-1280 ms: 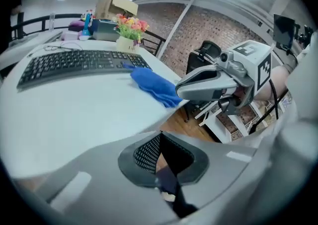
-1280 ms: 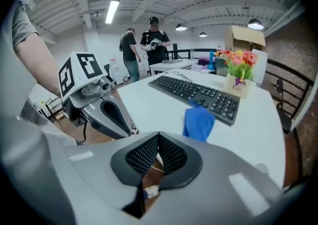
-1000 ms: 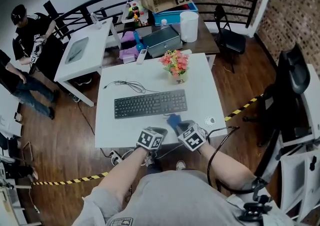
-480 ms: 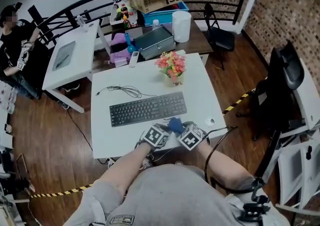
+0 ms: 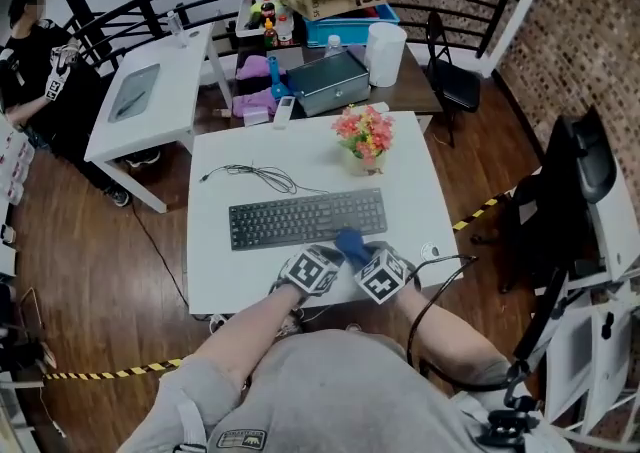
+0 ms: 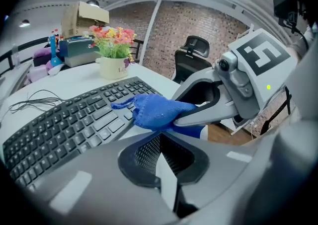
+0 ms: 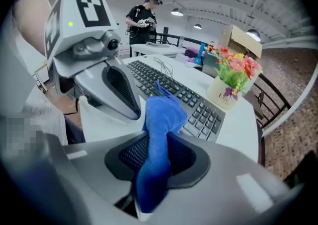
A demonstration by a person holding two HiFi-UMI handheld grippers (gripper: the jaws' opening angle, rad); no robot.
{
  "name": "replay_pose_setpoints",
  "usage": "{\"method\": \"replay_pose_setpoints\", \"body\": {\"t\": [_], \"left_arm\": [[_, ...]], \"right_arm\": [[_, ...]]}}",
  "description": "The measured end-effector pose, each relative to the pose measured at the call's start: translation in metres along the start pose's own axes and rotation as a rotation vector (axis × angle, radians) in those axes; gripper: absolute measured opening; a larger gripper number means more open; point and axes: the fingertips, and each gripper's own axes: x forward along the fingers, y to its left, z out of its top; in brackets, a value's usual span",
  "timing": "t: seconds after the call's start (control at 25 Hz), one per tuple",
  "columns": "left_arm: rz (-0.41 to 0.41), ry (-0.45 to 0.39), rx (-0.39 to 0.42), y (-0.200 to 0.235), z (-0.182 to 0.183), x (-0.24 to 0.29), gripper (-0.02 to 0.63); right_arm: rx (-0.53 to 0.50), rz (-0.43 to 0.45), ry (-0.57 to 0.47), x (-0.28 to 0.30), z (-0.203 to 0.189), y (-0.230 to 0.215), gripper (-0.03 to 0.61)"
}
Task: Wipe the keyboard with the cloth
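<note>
Located at lower centre of the head view: cloth (image 5: 349, 242), blue and bunched, just off the near right edge of the keyboard (image 5: 300, 219).

Stands upright between the jaws of the right gripper (image 5: 360, 254). Seen closing on the fabric in the right gripper view, with the loose top flopping toward the keys.

Left gripper (image 5: 322, 259): closed on nothing, parked just beside the right one.

Keyboard: black, lying across the middle of the white table (image 5: 410, 181). Cable (image 5: 255, 176) coiled above it to the left, flower pot (image 5: 366, 136) above it to the right, both well apart from the cloth.

Judged as the step of securing the cloth ahead of a first pass; no wiped area evident.

Recommended for the step in hand:
- Finish the pinch low on the bunch, leaving enough free fabric below the jaw tips to meet the keys.
- Lower until fabric, not jaw, touches the keycaps.
- Sweep along the rows toward the left of the frame with light pressure.
- Steady the near edge of the keyboard with the left gripper if it slides.

Risk, as a judgement: a thin pinch letting the cloth slip out mid-stroke.
</note>
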Motion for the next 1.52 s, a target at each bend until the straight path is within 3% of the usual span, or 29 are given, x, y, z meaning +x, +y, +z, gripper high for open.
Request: {"method": "replay_pose_setpoints", "body": {"t": [0.32, 0.6, 0.8, 1.2, 1.52], "left_arm": [[0.147, -0.125, -0.113, 0.078, -0.004, -0.076, 0.000], [0.270, -0.179, -0.238, 0.146, -0.048, -0.149, 0.000], [0.317, -0.207, -0.338, 0.181, -0.080, -0.186, 0.000], [0.386, -0.306, -0.528, 0.208, -0.115, -0.218, 0.000], [0.365, -0.333, -0.490, 0.187, -0.100, -0.211, 0.000]], "right_arm": [[-0.124, 0.036, -0.089, 0.023, 0.107, 0.019, 0.110], [-0.237, 0.102, -0.131, 0.062, 0.202, 0.069, 0.109], [-0.287, 0.133, -0.117, 0.093, 0.247, 0.098, 0.109], [-0.300, 0.164, -0.097, 0.116, 0.265, 0.107, 0.109], [-0.285, 0.144, -0.133, 0.101, 0.254, 0.104, 0.109]]}}
